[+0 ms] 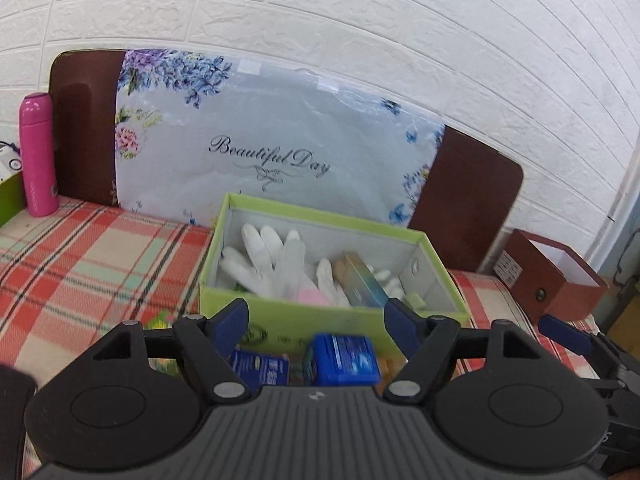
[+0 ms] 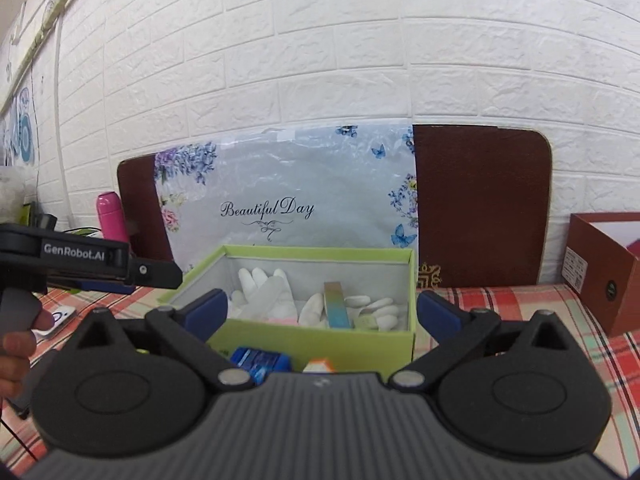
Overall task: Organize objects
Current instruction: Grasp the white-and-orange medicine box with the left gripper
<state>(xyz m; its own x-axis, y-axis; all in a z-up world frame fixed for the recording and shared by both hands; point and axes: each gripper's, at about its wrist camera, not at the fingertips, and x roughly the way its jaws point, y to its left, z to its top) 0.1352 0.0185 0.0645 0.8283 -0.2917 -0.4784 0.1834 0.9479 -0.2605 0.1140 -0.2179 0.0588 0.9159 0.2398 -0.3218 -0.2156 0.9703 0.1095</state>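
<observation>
partly hidden blue packet (image 1: 343, 359)

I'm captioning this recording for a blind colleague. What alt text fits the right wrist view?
An open right gripper faces a green box holding white gloves and a slim carton on a plaid cloth. The left gripper enters at left; a floral "Beautiful Day" bag leans on the white brick wall.

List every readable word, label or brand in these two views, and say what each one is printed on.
"Beautiful Day": script on the floral plastic bag leaning against the white brick wall.
"GenRobot.AI": white lettering on the side of the black left gripper, seen from the right wrist.
Too small or blurred to read: the labels on the brown cardboard box, the blue packets, the pink bottle and the green box's front.
</observation>
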